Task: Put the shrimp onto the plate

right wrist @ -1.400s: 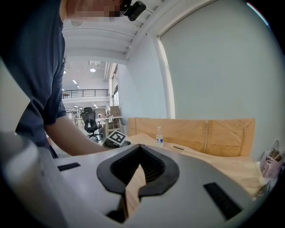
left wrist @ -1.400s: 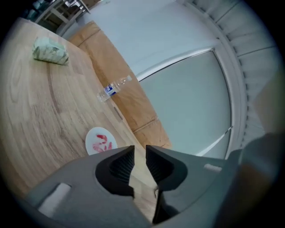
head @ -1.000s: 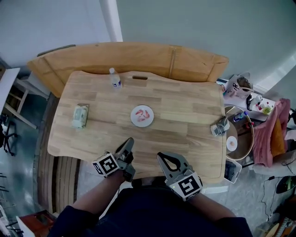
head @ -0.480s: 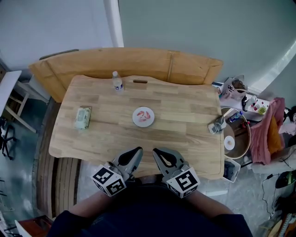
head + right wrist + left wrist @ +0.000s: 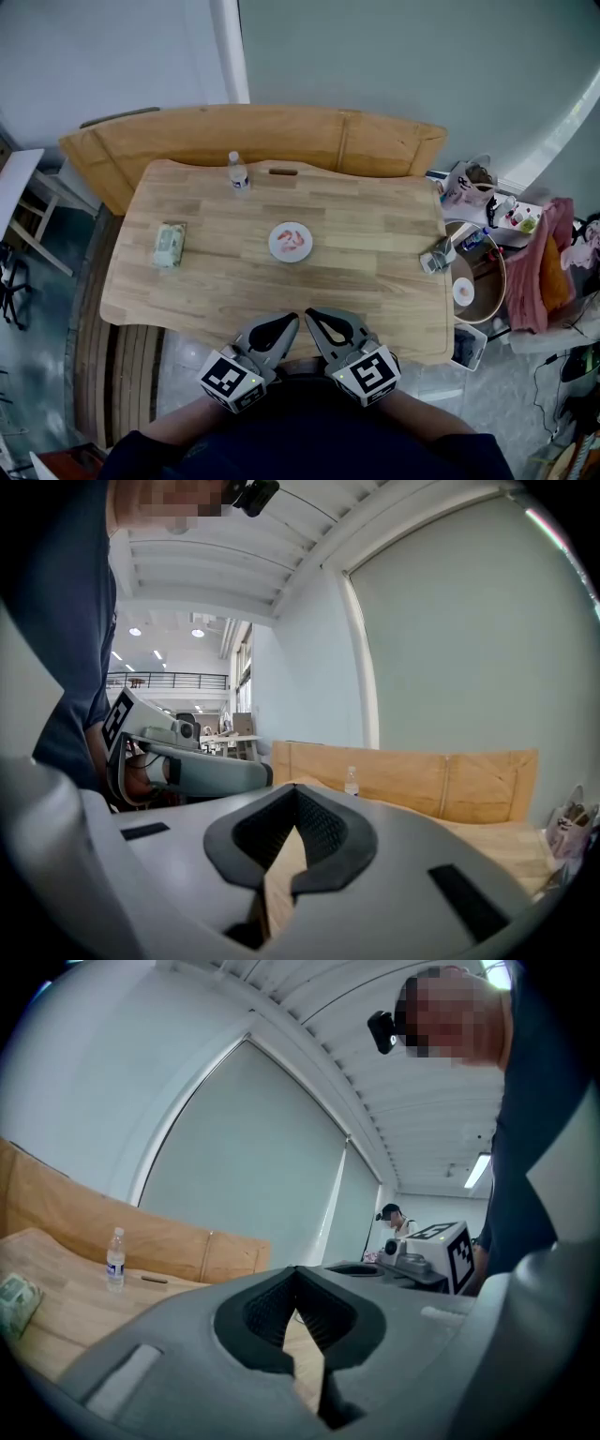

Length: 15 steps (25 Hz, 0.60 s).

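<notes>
Shrimp (image 5: 292,239) sit on the plate (image 5: 274,247); your left gripper (image 5: 287,321) and right gripper (image 5: 313,317), fingers closed and empty, nearly touch and might collide.

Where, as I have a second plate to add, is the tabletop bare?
The tabletop is bare between the packet and the plate, and wider from the plate to the grey gadget at the right edge. Busiest is the far edge by the bottle.
</notes>
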Each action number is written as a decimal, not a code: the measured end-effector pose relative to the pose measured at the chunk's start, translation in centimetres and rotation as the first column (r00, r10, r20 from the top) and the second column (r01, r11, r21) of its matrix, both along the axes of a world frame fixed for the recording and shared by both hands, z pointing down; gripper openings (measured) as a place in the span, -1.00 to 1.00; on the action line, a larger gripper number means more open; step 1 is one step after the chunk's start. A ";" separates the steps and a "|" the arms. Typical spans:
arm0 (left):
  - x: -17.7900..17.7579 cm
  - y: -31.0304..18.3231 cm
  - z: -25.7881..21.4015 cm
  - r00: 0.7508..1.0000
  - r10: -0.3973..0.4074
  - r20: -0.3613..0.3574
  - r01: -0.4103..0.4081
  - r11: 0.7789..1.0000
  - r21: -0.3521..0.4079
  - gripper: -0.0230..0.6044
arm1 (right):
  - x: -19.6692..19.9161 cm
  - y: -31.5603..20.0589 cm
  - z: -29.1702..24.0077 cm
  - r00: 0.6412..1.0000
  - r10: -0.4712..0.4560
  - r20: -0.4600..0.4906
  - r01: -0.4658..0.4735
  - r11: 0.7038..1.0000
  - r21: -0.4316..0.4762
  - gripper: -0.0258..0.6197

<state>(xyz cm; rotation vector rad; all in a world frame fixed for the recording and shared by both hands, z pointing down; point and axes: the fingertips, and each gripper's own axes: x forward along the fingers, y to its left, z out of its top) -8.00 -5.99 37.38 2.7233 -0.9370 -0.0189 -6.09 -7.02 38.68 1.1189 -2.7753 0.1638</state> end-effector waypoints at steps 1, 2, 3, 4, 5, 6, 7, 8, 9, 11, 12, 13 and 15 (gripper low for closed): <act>-0.1 0.0 0.2 1.000 -0.002 0.008 0.002 1.000 0.006 -0.91 | 0.1 -0.1 0.1 1.000 0.005 -0.005 -0.005 1.000 0.000 -0.89; -0.1 0.0 0.3 1.000 -0.004 0.012 0.004 1.000 0.011 -0.91 | 0.2 -0.2 0.2 1.000 0.009 -0.008 -0.009 1.000 -0.001 -0.89; -0.1 -0.1 0.2 1.000 -0.005 0.012 0.005 1.000 0.009 -0.91 | 0.3 -0.2 0.2 1.000 0.011 -0.011 -0.011 1.000 -0.003 -0.89; 0.0 -0.1 -0.1 1.000 -0.006 0.009 0.006 1.000 0.004 -0.91 | 0.3 -0.2 0.2 1.000 0.012 -0.012 -0.012 1.000 -0.005 -0.89; 0.1 -0.1 -0.3 1.000 -0.005 0.007 0.005 1.000 0.000 -0.91 | 0.2 -0.2 0.2 1.000 0.011 -0.012 -0.011 1.000 -0.008 -0.89; 0.1 -0.1 -0.3 1.000 -0.004 0.007 0.004 1.000 -0.003 -0.91 | 0.1 -0.1 0.2 1.000 0.009 -0.011 -0.009 1.000 -0.011 -0.89; 0.2 0.0 -0.3 1.000 -0.002 0.009 0.002 1.000 -0.004 -0.91 | 0.0 0.0 0.2 1.000 0.007 -0.010 -0.007 1.000 -0.013 -0.89; 0.2 0.0 -0.2 1.000 -0.001 0.010 0.001 1.000 -0.001 -0.91 | -0.1 0.0 0.2 1.000 0.005 -0.010 -0.005 1.000 -0.015 -0.89; 0.3 0.1 -0.2 1.000 0.000 0.010 0.000 1.000 0.003 -0.91 | -0.1 0.1 0.3 1.000 0.003 -0.009 -0.004 1.000 -0.017 -0.89; 0.5 0.1 -0.2 1.000 0.001 0.011 -0.001 1.000 0.005 -0.91 | 0.0 0.1 0.4 1.000 0.001 -0.011 -0.001 1.000 -0.016 -0.89; 0.5 0.1 -0.2 1.000 0.002 0.011 -0.002 1.000 0.004 -0.91 | 0.0 0.1 0.4 1.000 -0.001 -0.013 0.001 1.000 -0.014 -0.89; 0.6 0.1 -0.1 1.000 0.004 0.012 -0.004 1.000 0.007 -0.91 | 0.1 0.1 0.4 1.000 -0.001 -0.014 0.000 1.000 -0.013 -0.89; 0.6 0.1 -0.1 1.000 0.006 0.017 -0.007 1.000 0.020 -0.91 | 0.2 0.0 0.3 1.000 0.006 -0.013 -0.007 1.000 -0.013 -0.89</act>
